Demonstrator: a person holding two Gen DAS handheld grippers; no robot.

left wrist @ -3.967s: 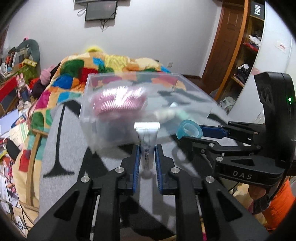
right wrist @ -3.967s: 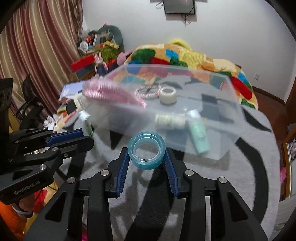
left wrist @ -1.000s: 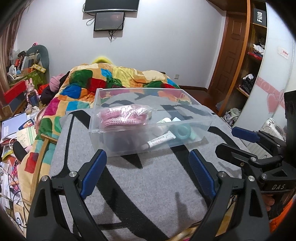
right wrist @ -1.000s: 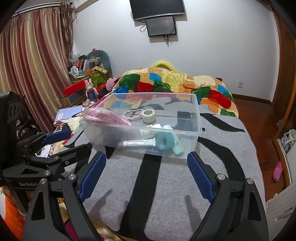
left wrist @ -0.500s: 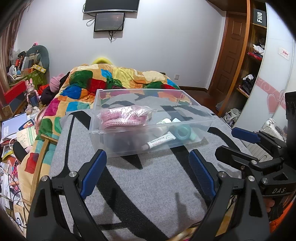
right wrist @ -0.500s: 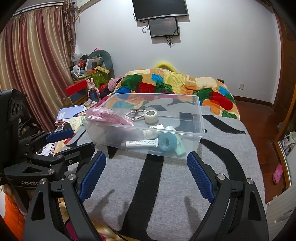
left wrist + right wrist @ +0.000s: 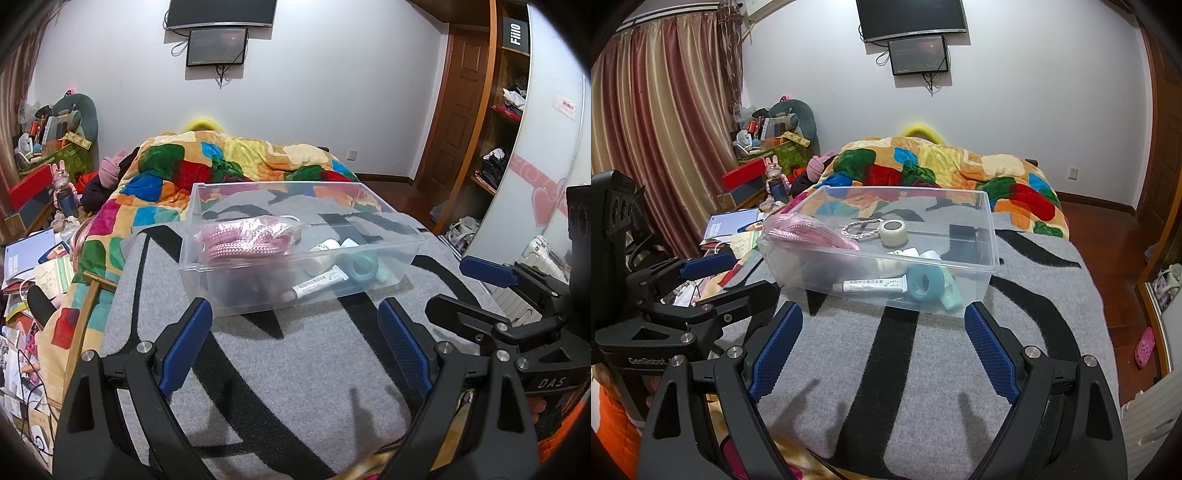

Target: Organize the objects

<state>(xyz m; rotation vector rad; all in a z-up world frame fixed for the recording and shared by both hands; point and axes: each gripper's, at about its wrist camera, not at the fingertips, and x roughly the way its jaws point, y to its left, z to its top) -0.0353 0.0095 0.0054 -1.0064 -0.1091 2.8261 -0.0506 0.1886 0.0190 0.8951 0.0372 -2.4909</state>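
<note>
Left gripper (image 7: 295, 341): jaws spread wide, nothing between the blue pads (image 7: 184, 345), fingers pointing forward and slightly down.
Right gripper (image 7: 882, 349): jaws spread wide, nothing held, blue pads (image 7: 991, 356) facing each other across a broad gap.
Relative pose: the two grippers sit side by side at about the same height; each shows at the edge of the other's wrist view, jaws parted there too.
Hands: mostly hidden behind the gripper bodies.

Grey black-striped blanket (image 7: 923, 369) on bed, clear plastic bin (image 7: 988, 236) resting on it
</note>
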